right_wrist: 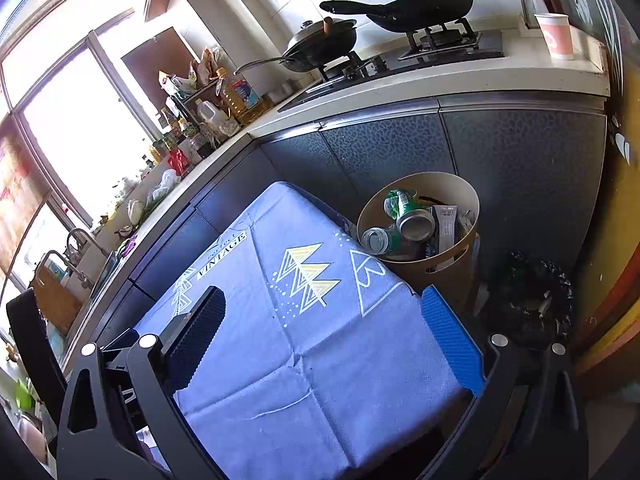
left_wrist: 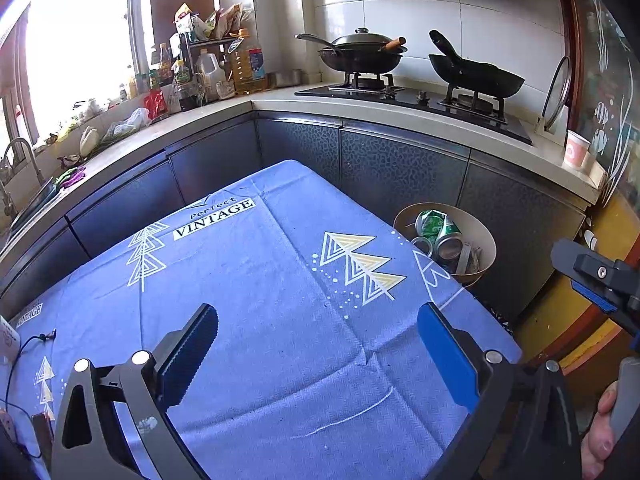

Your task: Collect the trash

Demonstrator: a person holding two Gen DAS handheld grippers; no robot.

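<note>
A tan round bin [left_wrist: 486,240] [right_wrist: 468,188] stands on the floor past the table's far right corner. It holds green cans [left_wrist: 448,236] [right_wrist: 412,216], a clear jar and wrappers. My left gripper [left_wrist: 324,344] hangs open over the blue tablecloth [left_wrist: 256,280], nothing between its fingers. My right gripper [right_wrist: 328,328] is open too, above the cloth [right_wrist: 320,352] near the bin, and empty. In the left wrist view the right gripper's finger [left_wrist: 596,280] shows at the right edge, with a hand [left_wrist: 600,436] below it.
Dark cabinets and a pale counter wrap round the table. Two black pans [left_wrist: 360,56] [left_wrist: 476,72] sit on the stove. Bottles [left_wrist: 244,64] crowd the corner, a paper cup [left_wrist: 576,150] stands at the counter's right end. A black cable [left_wrist: 24,352] lies at the left. A black-lined bin [right_wrist: 532,300] sits beyond.
</note>
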